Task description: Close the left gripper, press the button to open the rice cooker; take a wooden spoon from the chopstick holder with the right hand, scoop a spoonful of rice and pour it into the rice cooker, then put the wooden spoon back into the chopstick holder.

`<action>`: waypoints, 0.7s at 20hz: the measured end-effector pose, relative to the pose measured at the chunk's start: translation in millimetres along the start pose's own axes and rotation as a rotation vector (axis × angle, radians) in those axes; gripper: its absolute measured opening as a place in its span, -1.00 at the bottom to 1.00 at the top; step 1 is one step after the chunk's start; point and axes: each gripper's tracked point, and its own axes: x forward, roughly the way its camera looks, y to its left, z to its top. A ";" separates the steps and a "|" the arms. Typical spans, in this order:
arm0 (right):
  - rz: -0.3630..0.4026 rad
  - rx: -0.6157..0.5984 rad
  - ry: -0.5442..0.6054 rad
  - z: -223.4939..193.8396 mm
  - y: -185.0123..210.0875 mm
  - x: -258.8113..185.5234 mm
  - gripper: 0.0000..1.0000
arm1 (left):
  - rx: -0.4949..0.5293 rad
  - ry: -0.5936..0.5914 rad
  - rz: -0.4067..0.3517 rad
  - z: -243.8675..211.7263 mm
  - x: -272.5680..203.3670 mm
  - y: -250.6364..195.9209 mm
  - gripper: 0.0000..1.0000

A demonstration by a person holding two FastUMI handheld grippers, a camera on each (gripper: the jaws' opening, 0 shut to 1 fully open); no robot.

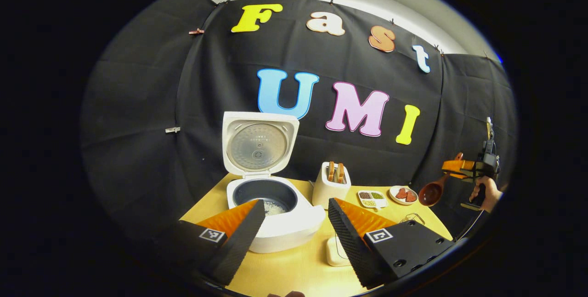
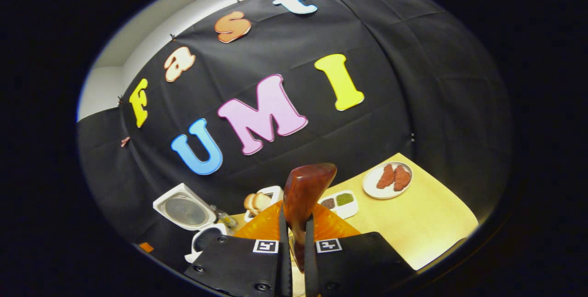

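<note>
The right hand-held gripper point(image 2: 294, 246) is pinching the wooden spoon point(image 2: 303, 191) by its handle, holding it up in the air beyond the counter's point(image 2: 427, 223) right edge. The left hand-held gripper point(image 1: 294, 232) is standing wide apart, touching nothing, in front of the rice cooker point(image 1: 271, 205), which is sitting open toward the counter's back left corner with some rice point(image 1: 274, 207) inside.
</note>
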 end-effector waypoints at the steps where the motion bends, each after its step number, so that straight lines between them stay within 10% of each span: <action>1: -0.017 0.003 0.009 -4.7 -15.5 4.3 -0.70 | 0.005 0.001 0.004 0.2 0.7 -3.5 0.92; 14: -0.134 -0.045 0.177 -102.5 -127.0 51.4 -0.70 | 0.053 0.026 0.109 5.3 -12.6 -28.2 0.91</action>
